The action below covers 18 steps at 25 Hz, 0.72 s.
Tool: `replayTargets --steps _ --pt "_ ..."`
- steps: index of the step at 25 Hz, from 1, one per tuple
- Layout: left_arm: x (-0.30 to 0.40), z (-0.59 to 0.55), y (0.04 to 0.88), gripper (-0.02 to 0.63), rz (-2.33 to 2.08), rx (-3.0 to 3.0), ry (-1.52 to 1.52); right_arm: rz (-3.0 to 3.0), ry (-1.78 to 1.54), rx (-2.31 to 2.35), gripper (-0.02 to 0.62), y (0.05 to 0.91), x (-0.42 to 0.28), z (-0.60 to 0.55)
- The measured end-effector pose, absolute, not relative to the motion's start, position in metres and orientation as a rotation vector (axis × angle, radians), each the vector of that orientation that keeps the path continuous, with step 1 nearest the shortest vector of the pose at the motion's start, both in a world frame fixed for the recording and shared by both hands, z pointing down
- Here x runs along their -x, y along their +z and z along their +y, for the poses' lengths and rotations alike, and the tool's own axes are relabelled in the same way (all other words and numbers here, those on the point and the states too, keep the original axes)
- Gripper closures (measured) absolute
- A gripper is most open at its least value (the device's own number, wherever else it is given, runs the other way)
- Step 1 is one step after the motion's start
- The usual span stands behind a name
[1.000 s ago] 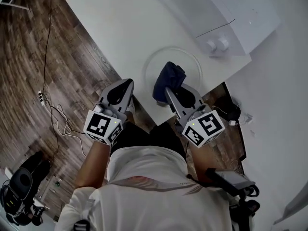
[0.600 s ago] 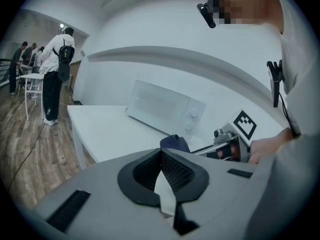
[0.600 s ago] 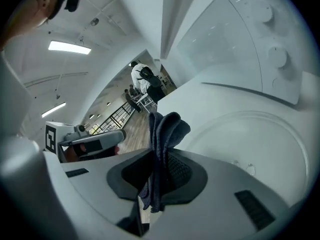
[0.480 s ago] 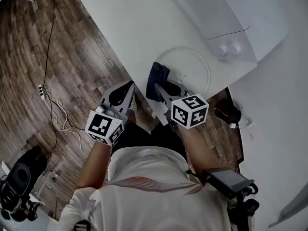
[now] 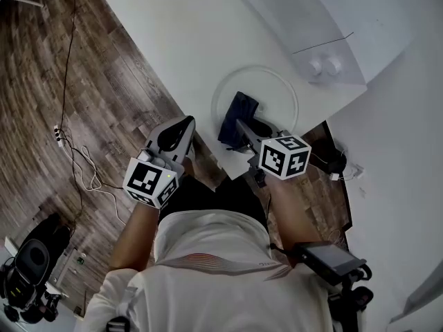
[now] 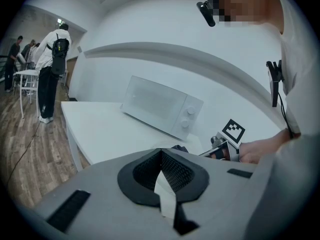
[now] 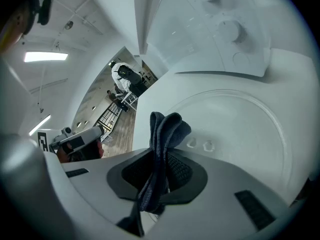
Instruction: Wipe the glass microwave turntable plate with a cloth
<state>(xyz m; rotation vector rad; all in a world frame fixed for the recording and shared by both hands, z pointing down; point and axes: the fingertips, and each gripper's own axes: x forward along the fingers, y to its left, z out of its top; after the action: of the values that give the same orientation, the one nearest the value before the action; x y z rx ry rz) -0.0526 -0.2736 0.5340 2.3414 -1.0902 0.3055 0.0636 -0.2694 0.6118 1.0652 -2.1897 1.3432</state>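
Head view: right tool [image 5: 239,126] grips the dark cloth [image 5: 238,109] at the glass plate's [image 5: 275,97] 9 o'clock side; left tool [image 5: 184,124] is clenched shut.

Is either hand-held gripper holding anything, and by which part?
The right hand-held gripper is shut on the dark cloth, pinching it by a bunched fold. The left hand-held gripper is shut and empty.

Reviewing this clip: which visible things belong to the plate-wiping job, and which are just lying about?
Job: cloth, glass plate, right tool shut on the cloth.
Lying about: microwave, floor cables, left tool shut, empty.
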Motion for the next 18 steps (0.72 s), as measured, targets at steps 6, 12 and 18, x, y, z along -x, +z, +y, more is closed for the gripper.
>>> replayTargets --steps 6,12,18 --pt "0.033 -0.275 0.535 0.595 -1.056 -2.361 0.319 -2.134 1.375 -1.136 0.534 0.615 -0.107 -0.261" --pt "0.014 -0.276 0.530 0.595 -1.024 -2.387 0.327 -2.088 1.345 -1.203 0.534 0.611 -0.146 -0.249" --pt "-0.016 -0.269 0.525 0.595 -0.994 -2.418 0.334 -2.057 1.323 -1.271 0.534 0.611 -0.191 -0.231"
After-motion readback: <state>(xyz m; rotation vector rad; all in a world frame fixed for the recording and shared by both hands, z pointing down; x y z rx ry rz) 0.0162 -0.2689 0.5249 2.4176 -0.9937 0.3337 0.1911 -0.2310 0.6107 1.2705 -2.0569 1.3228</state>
